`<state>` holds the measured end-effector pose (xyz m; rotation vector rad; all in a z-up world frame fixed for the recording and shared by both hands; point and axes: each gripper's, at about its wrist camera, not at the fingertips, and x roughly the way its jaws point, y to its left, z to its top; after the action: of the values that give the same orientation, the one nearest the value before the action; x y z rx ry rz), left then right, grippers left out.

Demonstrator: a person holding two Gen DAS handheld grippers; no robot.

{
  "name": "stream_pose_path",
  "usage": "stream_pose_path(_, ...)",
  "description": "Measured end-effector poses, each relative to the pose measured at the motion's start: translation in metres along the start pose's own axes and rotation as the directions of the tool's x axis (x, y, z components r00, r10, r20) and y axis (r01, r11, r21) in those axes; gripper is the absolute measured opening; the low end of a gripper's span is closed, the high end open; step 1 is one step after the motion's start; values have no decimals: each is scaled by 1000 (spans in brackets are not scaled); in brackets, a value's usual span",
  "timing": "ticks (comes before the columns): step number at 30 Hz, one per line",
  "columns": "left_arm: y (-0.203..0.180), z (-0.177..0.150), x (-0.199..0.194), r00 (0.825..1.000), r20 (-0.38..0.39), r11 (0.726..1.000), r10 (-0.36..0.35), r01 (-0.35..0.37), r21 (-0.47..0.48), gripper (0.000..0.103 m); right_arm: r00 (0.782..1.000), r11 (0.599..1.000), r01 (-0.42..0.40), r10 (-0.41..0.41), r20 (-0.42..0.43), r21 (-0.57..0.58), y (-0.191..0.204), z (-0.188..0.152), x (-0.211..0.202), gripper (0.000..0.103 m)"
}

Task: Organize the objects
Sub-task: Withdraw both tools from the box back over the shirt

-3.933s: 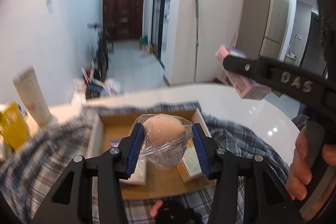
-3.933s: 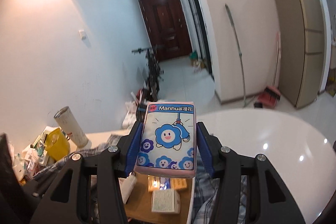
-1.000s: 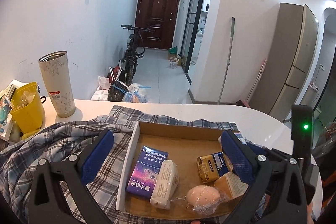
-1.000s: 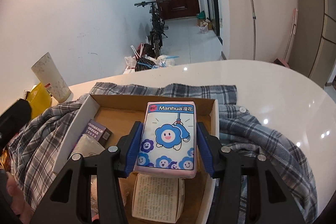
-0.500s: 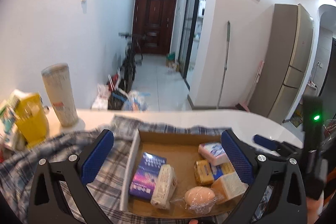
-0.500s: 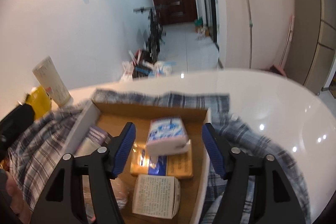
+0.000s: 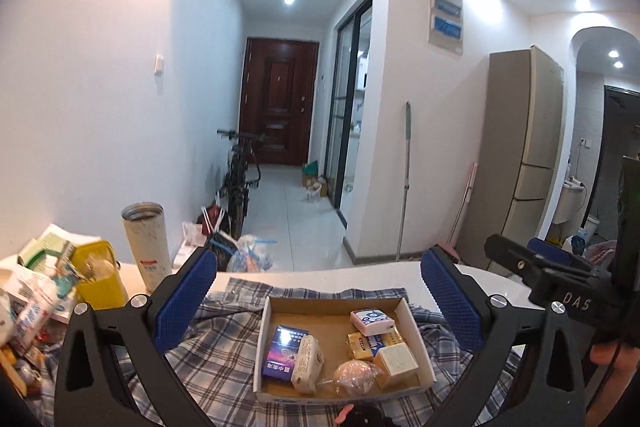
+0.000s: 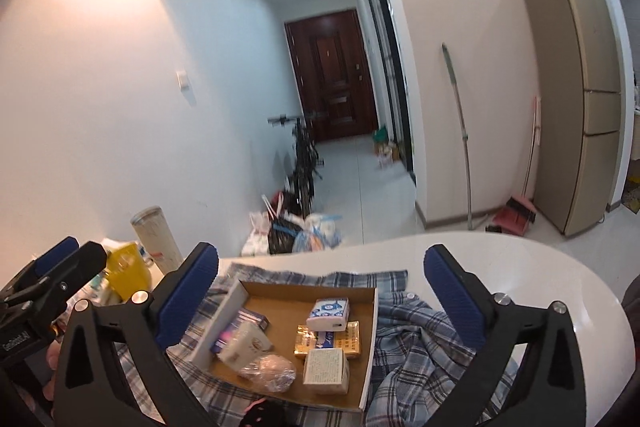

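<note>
**Both grippers spread wide and held above a filled box**

A white table (image 8: 520, 267) is seen with a plaid cloth (image 8: 420, 347) spread over it, and on the cloth a shallow cardboard box (image 7: 418, 339) is set, its long axis running away from the cameras towards the hallway. The box lies ahead of and below both pairs of fingers, roughly centred between them in each view; neither hand is clearly the nearer.

The left gripper (image 7: 316, 303) is held with its jaws fully spread and nothing between them. The right gripper (image 8: 320, 299) has just been opening its jaws; they now stand wide, and nothing is gripped.

Inside the box, a purple packet (image 7: 285, 351) and a white wrapped bar (image 7: 307, 363) are laid along the left side. A cream carton (image 8: 326, 371) sits at the near right, with a gold packet (image 8: 332, 343) behind it. The blue-and-white tissue pack (image 8: 329, 314) rests partly on the gold packet, towards the far right corner, clear of the right fingers. A bagged round item (image 7: 354, 373) lies at the near edge.

The box is judged to be filled; a clutter of items (image 7: 36, 291) at the far left, just beside the cloth, is nearer the left hand, should more need gathering.
</note>
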<state>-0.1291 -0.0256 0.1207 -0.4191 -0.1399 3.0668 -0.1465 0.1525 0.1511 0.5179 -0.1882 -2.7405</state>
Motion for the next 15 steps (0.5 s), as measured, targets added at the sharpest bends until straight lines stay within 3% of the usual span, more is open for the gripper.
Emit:
stream_pose_path(9,-11,3,-69,997,74,999,-21,18,44,103,988,999,-19,26,152,-48,23,-3,-69,103)
stream_pose_path(12,-12,2,-71,999,5,998,-45,45,48,103,987,998,-26,34,157,-53,23,-5,-80,103)
stream_pose_path(15,-10,-5,-78,999,14,997,-43,42,58,103,989,998,-42,49,143,-48,24,-9,-82,103)
